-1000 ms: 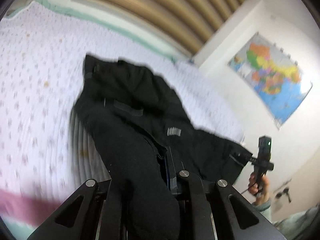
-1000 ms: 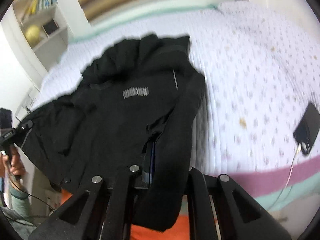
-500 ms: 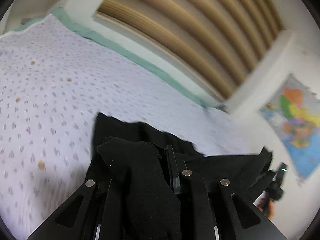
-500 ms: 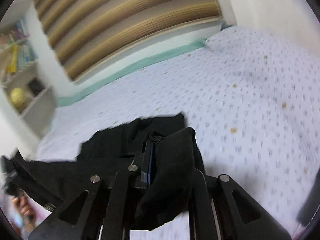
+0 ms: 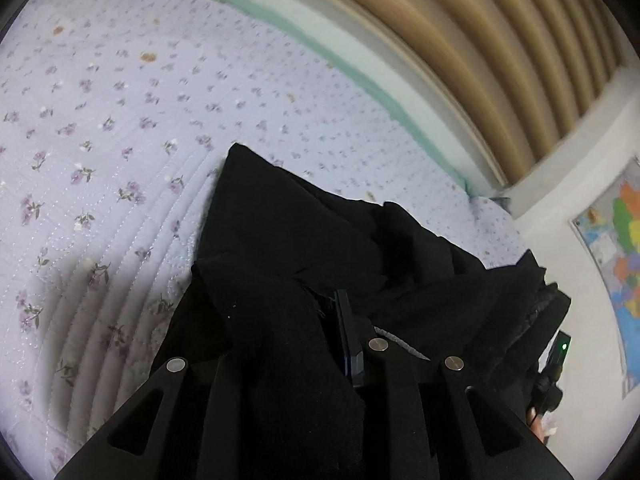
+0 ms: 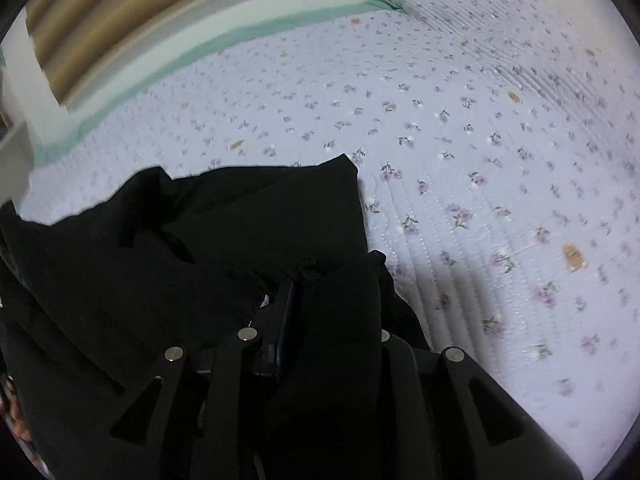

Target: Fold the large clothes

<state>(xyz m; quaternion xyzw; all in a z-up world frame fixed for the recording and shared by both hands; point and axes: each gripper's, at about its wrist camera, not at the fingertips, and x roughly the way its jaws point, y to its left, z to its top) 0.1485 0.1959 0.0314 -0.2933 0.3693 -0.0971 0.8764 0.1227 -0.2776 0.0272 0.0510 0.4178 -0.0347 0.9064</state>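
Note:
A large black garment (image 5: 320, 248) lies bunched on the lilac floral quilt (image 5: 100, 140), its far corner flat on the bed. My left gripper (image 5: 340, 320) is shut on a thick fold of the black garment, which drapes over its fingers. My right gripper (image 6: 296, 292) is shut on another fold of the same garment (image 6: 224, 220) and is wrapped in cloth too. In the left wrist view the right gripper's body (image 5: 556, 364) with a green light shows at the far right behind the cloth. The fingertips are mostly hidden by fabric.
The quilt (image 6: 500, 160) spreads wide to the far side, edged by a green band (image 6: 240, 36) and a wooden slatted headboard (image 5: 480, 40). A coloured wall map (image 5: 616, 264) hangs on the right wall.
Both grippers have carried the garment's near edge up and forward over the bed and come down closer to the quilt. The garment now lies doubled over; its printed label is hidden.

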